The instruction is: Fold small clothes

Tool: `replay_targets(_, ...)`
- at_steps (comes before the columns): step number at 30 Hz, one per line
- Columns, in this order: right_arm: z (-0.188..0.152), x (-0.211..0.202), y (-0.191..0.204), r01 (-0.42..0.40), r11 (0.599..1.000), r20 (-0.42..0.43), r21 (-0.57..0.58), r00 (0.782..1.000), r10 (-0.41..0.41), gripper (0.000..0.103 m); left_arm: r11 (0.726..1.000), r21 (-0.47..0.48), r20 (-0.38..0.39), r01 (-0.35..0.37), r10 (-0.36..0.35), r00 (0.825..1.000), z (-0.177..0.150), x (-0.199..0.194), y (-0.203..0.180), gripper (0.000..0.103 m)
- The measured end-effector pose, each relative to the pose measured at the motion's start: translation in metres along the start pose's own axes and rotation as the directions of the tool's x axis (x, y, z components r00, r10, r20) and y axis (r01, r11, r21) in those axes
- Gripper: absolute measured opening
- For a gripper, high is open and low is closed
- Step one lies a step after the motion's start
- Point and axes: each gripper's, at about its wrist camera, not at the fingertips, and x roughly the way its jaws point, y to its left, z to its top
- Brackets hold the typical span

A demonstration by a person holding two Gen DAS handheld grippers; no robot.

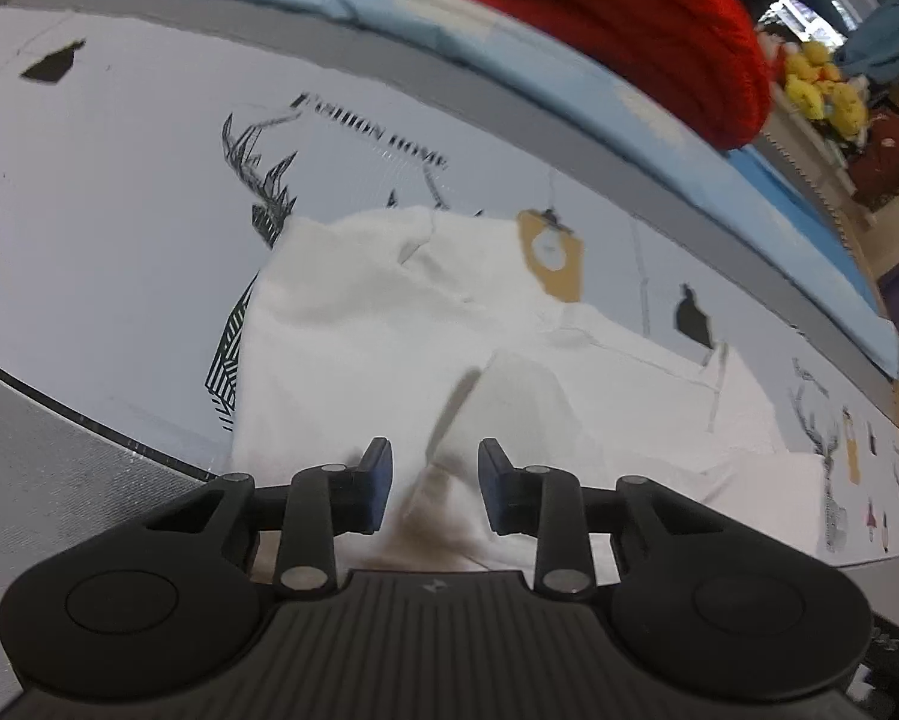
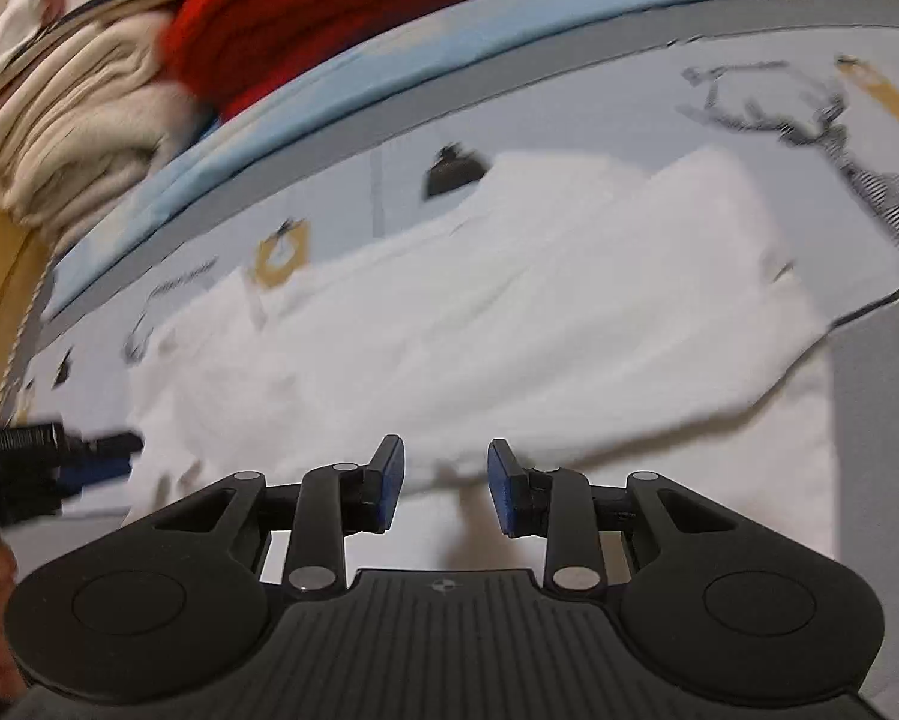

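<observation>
On the printed sheet [image 1: 119, 228] the white garment [image 1: 353, 324] lies partly folded. My left gripper [image 1: 434, 483] hangs over its near edge, jaws apart, nothing pinched. My right gripper [image 2: 445, 483] hovers over its near edge too, jaws apart and empty.

**Soft Cloth, Matt Plastic**

A white, matt cotton-like garment [image 1: 389, 324] lies rumpled on a smooth printed sheet of pale grey cloth [image 1: 119, 192] bearing black deer and lettering. Behind it, a light blue, smooth fabric layer [image 1: 509, 60] carries a chunky red ribbed knit [image 1: 629, 12] and a cream ribbed knit [image 2: 71, 120], both coarse in texture. The left gripper [image 1: 434, 486] and right gripper [image 2: 445, 486] are matt black plastic with ridged housings, dull silver metal pivot pins and blue rubbery pads on the fingers [image 2: 392, 480].
</observation>
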Motion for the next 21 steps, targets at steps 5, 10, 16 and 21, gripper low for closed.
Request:
replay_targets(5, 0.012, 0.006, -0.013, 0.011, 0.999, -0.007, 0.046, 1.000, -0.011, 0.033, 1.000, -0.022, 0.028, 0.020, -0.019, 0.999, 0.009, 0.014, -0.001, 0.051)
replay_targets(10, 0.025, 0.013, -0.021, 0.021, 0.997, -0.008, 0.080, 1.000, -0.021, 0.033, 0.998, -0.007, 0.015, 0.055, -0.055, 0.998, 0.012, 0.027, -0.008, 0.051)
replay_targets(16, 0.036, 0.013, -0.036, 0.051, 0.988, 0.013, 0.145, 0.998, -0.053, 0.033, 0.998, 0.046, -0.007, 0.052, -0.052, 0.999, 0.007, 0.036, -0.018, 0.048)
replay_targets(21, 0.038, 0.016, -0.041, 0.059, 0.980, 0.024, 0.189, 0.998, -0.065, 0.033, 0.995, 0.092, 0.050, 0.027, -0.031, 0.998, 0.008, 0.019, -0.019, 0.000)
